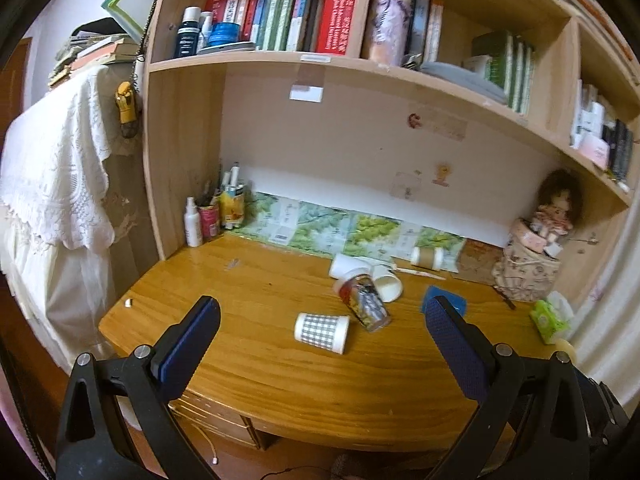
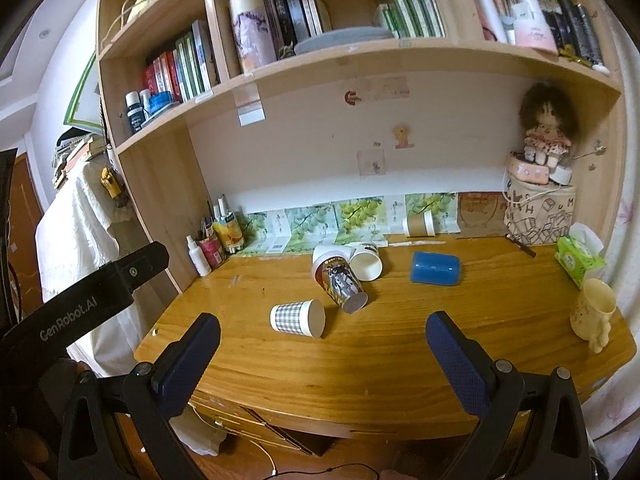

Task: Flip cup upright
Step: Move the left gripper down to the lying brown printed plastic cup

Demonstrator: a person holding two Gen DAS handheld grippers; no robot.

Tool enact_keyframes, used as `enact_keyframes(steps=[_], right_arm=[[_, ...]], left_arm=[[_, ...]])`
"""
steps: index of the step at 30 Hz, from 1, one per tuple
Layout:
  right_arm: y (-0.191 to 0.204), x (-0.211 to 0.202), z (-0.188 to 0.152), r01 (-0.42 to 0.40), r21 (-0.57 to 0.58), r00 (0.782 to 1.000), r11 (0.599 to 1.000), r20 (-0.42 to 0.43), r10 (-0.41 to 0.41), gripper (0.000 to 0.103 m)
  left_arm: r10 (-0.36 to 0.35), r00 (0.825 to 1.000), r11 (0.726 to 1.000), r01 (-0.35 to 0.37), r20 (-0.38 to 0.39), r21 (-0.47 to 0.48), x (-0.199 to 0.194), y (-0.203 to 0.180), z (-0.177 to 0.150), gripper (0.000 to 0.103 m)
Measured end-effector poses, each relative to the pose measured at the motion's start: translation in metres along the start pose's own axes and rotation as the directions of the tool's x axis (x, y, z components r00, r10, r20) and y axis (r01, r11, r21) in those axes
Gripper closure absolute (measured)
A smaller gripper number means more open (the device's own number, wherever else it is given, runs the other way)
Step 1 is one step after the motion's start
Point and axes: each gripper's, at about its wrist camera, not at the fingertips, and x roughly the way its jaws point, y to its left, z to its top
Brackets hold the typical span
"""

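Several cups lie on their sides on the wooden desk (image 1: pixel 280 380). A grey-checked paper cup (image 1: pixel 322 332) (image 2: pixel 296 319) lies nearest. Behind it lie a printed picture cup (image 1: pixel 364 300) (image 2: pixel 340 282) and two white cups (image 1: pixel 386 282) (image 2: pixel 366 263). A blue cup (image 2: pixel 435 268) lies to the right, partly hidden behind my left finger in the left wrist view (image 1: pixel 460 302). A brown paper cup (image 1: pixel 427 258) (image 2: pixel 418 224) lies at the back. My left gripper (image 1: pixel 322 320) and right gripper (image 2: pixel 323 334) are open and empty, above the desk's front edge.
A cream mug (image 2: pixel 592 314) stands upright at the right edge beside a green tissue pack (image 2: pixel 578 258) (image 1: pixel 550 318). Bottles and pen pots (image 1: pixel 212 212) stand at the back left. A doll on a fabric bag (image 2: pixel 540 200) fills the back right corner. Bookshelves hang overhead.
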Motion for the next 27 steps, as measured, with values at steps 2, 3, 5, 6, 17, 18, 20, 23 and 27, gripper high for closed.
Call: enact_keyframes(steps=[2, 3, 5, 6, 17, 18, 20, 23, 27], right_arm=[[-0.006, 0.011, 0.006, -0.012, 0.0, 1.0, 1.0, -0.02, 0.012, 0.0], [-0.008, 0.014, 0.007, -0.016, 0.001, 0.999, 1.0, -0.027, 0.016, 0.0], [-0.016, 0.027, 0.016, -0.033, 0.007, 0.998, 0.999, -0.046, 0.034, 0.0], [-0.018, 0.032, 0.019, -0.037, 0.009, 0.998, 0.999, -0.053, 0.037, 0.0], [-0.051, 0.108, 0.06, -0.13, 0.015, 0.975, 0.991, -0.177, 0.131, 0.0], [-0.054, 0.115, 0.064, -0.14, 0.018, 0.972, 0.99, -0.189, 0.14, 0.0], [-0.06, 0.131, 0.069, -0.157, 0.022, 0.963, 0.987, -0.216, 0.158, 0.0], [-0.066, 0.152, 0.076, -0.18, 0.015, 0.949, 0.984, -0.26, 0.178, 0.0], [-0.074, 0.18, 0.081, -0.205, 0.006, 0.919, 0.979, -0.343, 0.195, 0.0]], left_arm=[[0.016, 1.0, 1.0, -0.017, -0.009, -0.004, 0.009, -0.005, 0.005, 0.001], [0.027, 1.0, 1.0, -0.027, -0.01, -0.004, 0.014, -0.007, 0.008, 0.001], [0.042, 0.999, 0.999, -0.042, -0.011, 0.001, 0.022, -0.011, 0.013, 0.001], [0.05, 0.999, 0.999, -0.05, -0.012, 0.0, 0.028, -0.014, 0.016, 0.001], [0.123, 0.99, 0.992, -0.123, -0.074, 0.013, 0.095, -0.039, 0.043, 0.001], [0.13, 0.988, 0.991, -0.129, -0.081, 0.018, 0.1, -0.042, 0.045, 0.001], [0.141, 0.985, 0.99, -0.14, -0.097, 0.022, 0.112, -0.046, 0.048, 0.001], [0.16, 0.979, 0.987, -0.159, -0.127, 0.023, 0.128, -0.055, 0.052, 0.001], [0.173, 0.966, 0.985, -0.17, -0.193, 0.031, 0.154, -0.067, 0.055, 0.001]])
